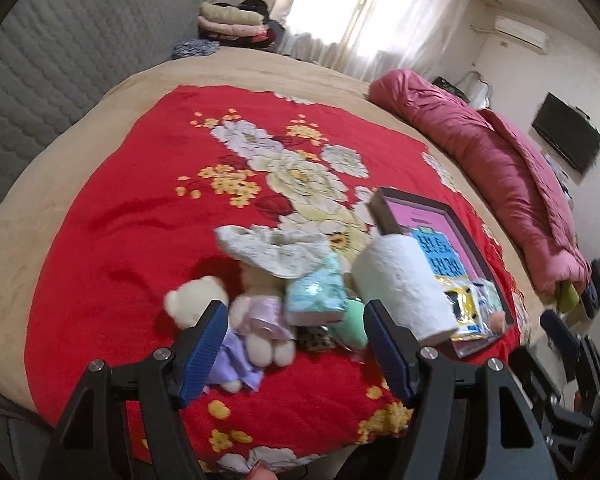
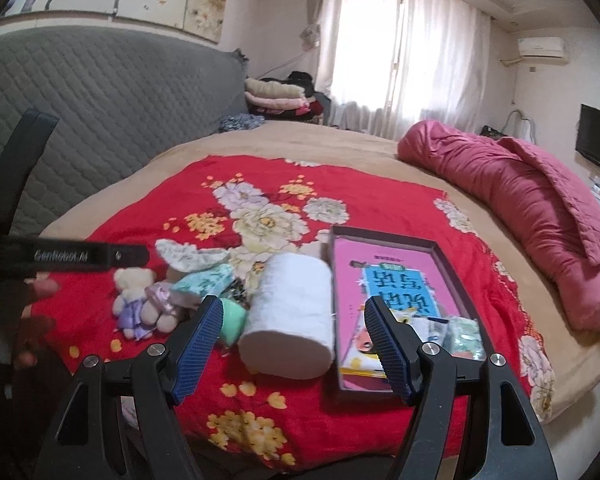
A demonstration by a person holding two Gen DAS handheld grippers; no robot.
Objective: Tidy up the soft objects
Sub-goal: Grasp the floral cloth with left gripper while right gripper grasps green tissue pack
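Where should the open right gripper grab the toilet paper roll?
Judging by its pose, across the roll's round side wall near the middle, from above. It lies on its side on the red blanket, flat end facing the camera, with the tray close on one side.

A red blanket point(image 2: 148, 216) is showing white and yellow flowers; at its 3 o'clock, a pink quilt point(image 2: 512, 200) is lying plain.

I'm looking into a home bedroom. A wide bed point(image 2: 148, 168) fills the view, with a grey quilted headboard point(image 2: 100, 92) behind it, a rolled pink duvet point(image 2: 520, 200) along its right edge, curtains point(image 2: 400, 52) over the window beyond it, and folded blankets point(image 2: 276, 96) stacked at its far corner.
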